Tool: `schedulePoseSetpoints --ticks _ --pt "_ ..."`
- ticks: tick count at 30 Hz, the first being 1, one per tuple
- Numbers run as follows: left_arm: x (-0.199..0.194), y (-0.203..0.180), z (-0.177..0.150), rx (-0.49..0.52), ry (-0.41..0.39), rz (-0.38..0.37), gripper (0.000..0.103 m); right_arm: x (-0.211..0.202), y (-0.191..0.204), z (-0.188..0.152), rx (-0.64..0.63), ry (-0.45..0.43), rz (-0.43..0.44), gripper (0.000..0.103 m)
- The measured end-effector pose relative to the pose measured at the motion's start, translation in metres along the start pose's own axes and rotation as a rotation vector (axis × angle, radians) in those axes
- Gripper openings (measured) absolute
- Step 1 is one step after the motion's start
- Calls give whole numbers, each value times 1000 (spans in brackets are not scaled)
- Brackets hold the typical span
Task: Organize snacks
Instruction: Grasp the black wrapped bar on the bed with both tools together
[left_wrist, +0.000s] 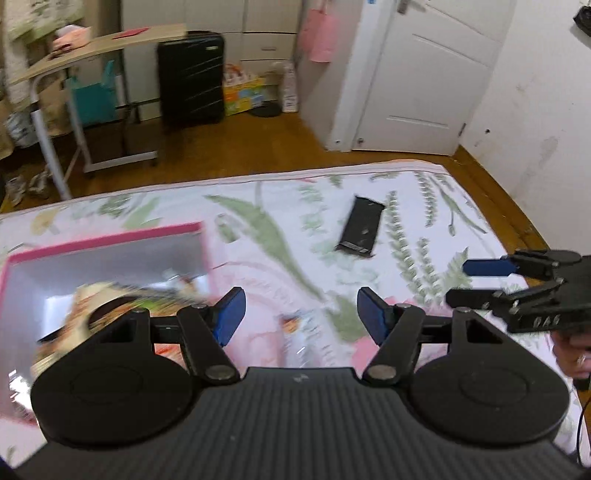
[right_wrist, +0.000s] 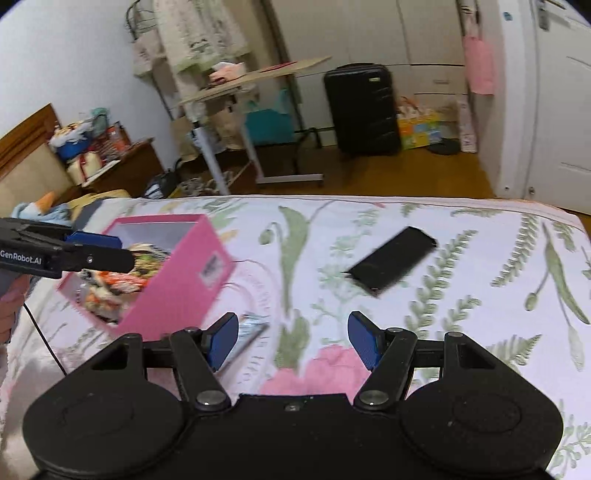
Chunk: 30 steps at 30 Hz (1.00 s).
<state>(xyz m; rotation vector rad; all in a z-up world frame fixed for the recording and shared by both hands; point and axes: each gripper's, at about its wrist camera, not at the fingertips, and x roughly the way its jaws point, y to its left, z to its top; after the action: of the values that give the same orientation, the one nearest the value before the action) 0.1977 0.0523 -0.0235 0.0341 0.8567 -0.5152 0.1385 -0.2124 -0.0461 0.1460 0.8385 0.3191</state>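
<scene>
Risk, as judged: black flat rectangular packet (right_wrist: 391, 260) lies alone on the floral bedsheet (right_wrist: 480, 332), well apart from the pink open-topped cardboard box (right_wrist: 177, 280), on its door side. Thin and flat on soft fabric, it may slide or let the pads pinch sheet instead. Small silvery snack packet (right_wrist: 251, 332) lies just beside the box's near corner; a reach past it could nudge it or tip the light box. Box already holds several colourful wrapped snacks (right_wrist: 110, 291), blurred. Left gripper (left_wrist: 297, 315) has fingers spread, nothing between them; it hangs at the box's near side. Right gripper (right_wrist: 293, 339) likewise spread and empty, between box and black packet.
</scene>
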Motion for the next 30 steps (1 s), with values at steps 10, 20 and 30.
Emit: schedulePoseSetpoints --ticks 10,20,30 --pt "125 -51 40 15 75 -13 63 53 -44 -8 -37 -79 -81 72" --pt "221 -63 46 -49 92 35 63 115 -66 -8 -50 -26 -56 72" --pt "259 -40 41 -181 187 -153 60 153 -80 -2 -51 -46 -12 74"
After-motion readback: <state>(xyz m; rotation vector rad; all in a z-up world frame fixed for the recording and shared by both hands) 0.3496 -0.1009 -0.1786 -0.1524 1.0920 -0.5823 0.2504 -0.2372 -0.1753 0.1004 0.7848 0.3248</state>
